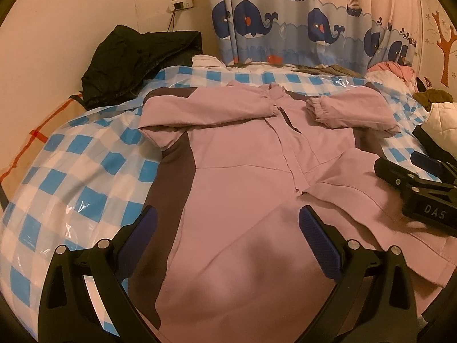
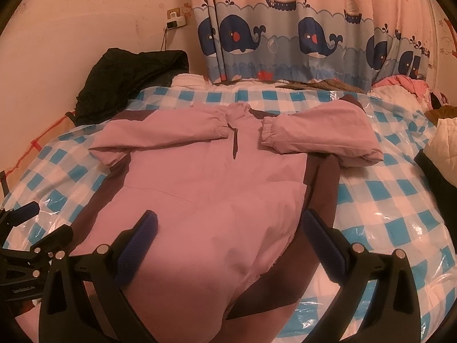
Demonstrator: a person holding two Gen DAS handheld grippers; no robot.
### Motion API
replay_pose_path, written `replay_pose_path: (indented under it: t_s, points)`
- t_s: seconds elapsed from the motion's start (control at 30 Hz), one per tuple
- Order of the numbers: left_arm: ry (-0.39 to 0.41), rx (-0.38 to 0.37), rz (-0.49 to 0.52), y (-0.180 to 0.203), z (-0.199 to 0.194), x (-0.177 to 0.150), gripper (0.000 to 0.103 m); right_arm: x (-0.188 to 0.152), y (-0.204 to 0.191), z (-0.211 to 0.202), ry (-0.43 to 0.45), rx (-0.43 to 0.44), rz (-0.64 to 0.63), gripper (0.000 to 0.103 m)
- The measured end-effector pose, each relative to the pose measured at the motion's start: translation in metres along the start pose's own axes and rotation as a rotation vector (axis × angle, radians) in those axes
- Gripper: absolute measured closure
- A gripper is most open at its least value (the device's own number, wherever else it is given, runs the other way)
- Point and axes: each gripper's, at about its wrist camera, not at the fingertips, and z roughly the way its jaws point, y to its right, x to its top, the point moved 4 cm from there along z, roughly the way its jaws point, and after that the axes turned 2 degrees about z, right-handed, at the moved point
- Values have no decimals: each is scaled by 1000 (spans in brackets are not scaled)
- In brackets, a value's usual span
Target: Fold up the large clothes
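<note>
A pink jacket point(image 1: 242, 157) with dark brown side panels lies face up on a blue-and-white checked plastic sheet point(image 1: 85, 171) over a bed. Both sleeves are folded in across its chest, cuffs near the zip. My left gripper point(image 1: 228, 225) hovers open over the lower left part of the jacket, holding nothing. My right gripper point(image 2: 231, 228) hovers open over the jacket point(image 2: 200, 177) near its lower right edge, also with nothing in it. Each gripper shows at the edge of the other's view: the right gripper point(image 1: 395, 161) and the left gripper point(image 2: 50, 218).
A black garment point(image 1: 137, 60) is heaped at the far left against the wall. A whale-print curtain point(image 1: 300, 23) hangs behind the bed. Pink and brown clothes point(image 1: 394, 71) and a white quilted piece point(image 1: 442, 117) lie at the right. The checked sheet point(image 2: 385, 200) is bare right of the jacket.
</note>
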Motion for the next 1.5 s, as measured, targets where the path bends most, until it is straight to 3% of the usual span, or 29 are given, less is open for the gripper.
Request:
replay_pose_path:
  t_s: [0.2,0.3,0.4,0.5,0.63,0.7,0.8,0.87,0.93,1.0,1.1,1.17,1.27,1.37,1.5]
  points:
    - [-1,-3,-8,-1,0,-1,8,-13,20,23,-13,34,83,5]
    - [-4,-9,-18,-4,1,-1,8,-25,29,50,-71,75,143,5]
    - [-13,-12,-27,-6,3,-1,8,-32,36,75,-138,193,295,5]
    - [-23,-23,-50,-10,7,0,8,-23,32,80,-100,304,369,5]
    - [-25,-15,-66,-17,8,0,8,-12,28,74,-145,268,266,5]
    - [-19,-17,-72,-20,5,0,8,-1,42,50,-176,258,192,5]
    - [-27,-14,-68,-22,7,-2,8,8,85,5,-171,186,92,5]
    - [-48,-31,-68,-19,12,-4,8,-1,122,-9,-248,114,13,5]
    - [-77,-42,-76,-17,19,-8,8,-7,155,-8,-300,51,13,5]
    - [-106,-71,-90,-14,27,-11,8,8,181,-7,-239,-127,-36,5]
    - [-109,-84,-95,-8,33,-10,8,44,159,11,-85,-260,-277,5]
    - [-107,-72,-85,-2,41,-7,8,63,121,42,37,-354,-519,5]
    - [-123,-102,-95,8,51,-6,8,71,74,114,86,-466,-841,6]
    - [-122,-89,-47,19,56,-6,8,74,53,187,41,-473,-943,6]
    - [-129,-68,13,28,59,-9,8,81,68,266,-77,-567,-963,6]
